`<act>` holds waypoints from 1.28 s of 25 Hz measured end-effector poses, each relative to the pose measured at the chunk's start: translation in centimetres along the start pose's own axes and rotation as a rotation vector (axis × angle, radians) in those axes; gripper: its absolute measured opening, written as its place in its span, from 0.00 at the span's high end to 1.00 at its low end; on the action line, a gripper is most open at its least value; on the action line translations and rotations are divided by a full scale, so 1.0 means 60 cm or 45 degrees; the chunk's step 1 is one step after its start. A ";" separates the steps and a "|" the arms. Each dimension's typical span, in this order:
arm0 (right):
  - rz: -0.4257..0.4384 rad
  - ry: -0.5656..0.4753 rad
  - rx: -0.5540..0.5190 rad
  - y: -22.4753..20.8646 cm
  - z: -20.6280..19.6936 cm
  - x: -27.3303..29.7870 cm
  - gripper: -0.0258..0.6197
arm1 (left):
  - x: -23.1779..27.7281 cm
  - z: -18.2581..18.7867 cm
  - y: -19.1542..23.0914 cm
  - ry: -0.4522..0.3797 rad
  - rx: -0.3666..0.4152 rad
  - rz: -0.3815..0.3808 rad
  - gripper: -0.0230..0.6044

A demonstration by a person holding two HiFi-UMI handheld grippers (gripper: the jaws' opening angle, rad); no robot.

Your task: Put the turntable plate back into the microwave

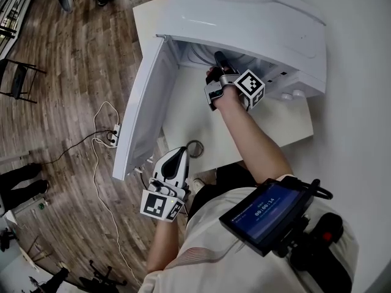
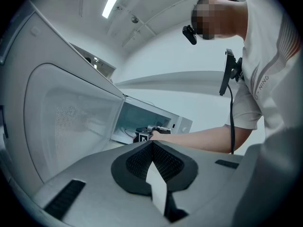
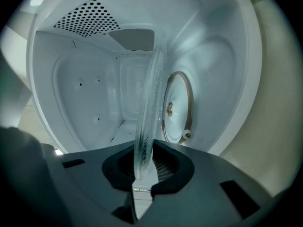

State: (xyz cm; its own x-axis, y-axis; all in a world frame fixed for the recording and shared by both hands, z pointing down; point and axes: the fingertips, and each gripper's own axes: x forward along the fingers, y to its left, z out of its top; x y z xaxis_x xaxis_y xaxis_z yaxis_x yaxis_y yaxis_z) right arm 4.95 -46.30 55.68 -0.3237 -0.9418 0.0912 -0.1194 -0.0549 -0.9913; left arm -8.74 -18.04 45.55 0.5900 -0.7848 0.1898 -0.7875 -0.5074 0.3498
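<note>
Closest to the person, the left claw (image 2: 152,143) hangs low beside the open door (image 1: 143,102), its jaws pressed together with nothing between them. Past the door, over the white surface (image 1: 296,130), the right claw (image 3: 144,160) reaches into the mouth of the microwave (image 1: 256,17). Its jaws are narrow and pinch the rim of the clear turntable plate (image 3: 149,108), which shows edge-on and runs away from the claw into the cavity. Just beyond the plate lies the roller ring (image 3: 191,103) with the hub (image 3: 169,109) at its middle. The plate is near them, but whether it touches cannot be told. Furthest off is the back wall (image 3: 135,84).

The plate looks like glass: stiff, smooth and likely slippery, fairly heavy for a hold at one edge, and apt to chip or crack if it knocks the cavity walls. The rim is the only sensible place to grip, firmly and well onto the pads, since the free side will tend to sag; it probably wants lowering flat and centred on the hub
</note>
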 end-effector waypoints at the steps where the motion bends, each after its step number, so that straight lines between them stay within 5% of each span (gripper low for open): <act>1: -0.003 -0.005 0.009 -0.002 0.000 0.001 0.91 | 0.000 0.001 0.000 -0.002 0.000 -0.003 0.95; 25: -0.138 -0.007 0.060 -0.008 0.003 0.015 0.90 | 0.013 -0.005 -0.017 0.002 -0.035 -0.051 0.95; 29: -0.137 0.026 0.115 0.001 -0.007 0.016 0.72 | 0.009 -0.006 -0.016 0.003 -0.042 -0.050 0.95; 32: -0.152 0.028 0.133 0.001 -0.008 0.011 0.71 | 0.007 -0.002 -0.018 -0.001 -0.043 -0.054 0.95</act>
State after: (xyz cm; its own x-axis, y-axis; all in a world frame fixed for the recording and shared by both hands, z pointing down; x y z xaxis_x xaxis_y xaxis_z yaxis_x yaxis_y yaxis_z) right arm 4.25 -46.79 55.71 -0.3336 -0.9191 0.2098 -0.0603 -0.2013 -0.9777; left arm -7.64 -17.77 45.38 0.6226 -0.7631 0.1736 -0.7553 -0.5279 0.3884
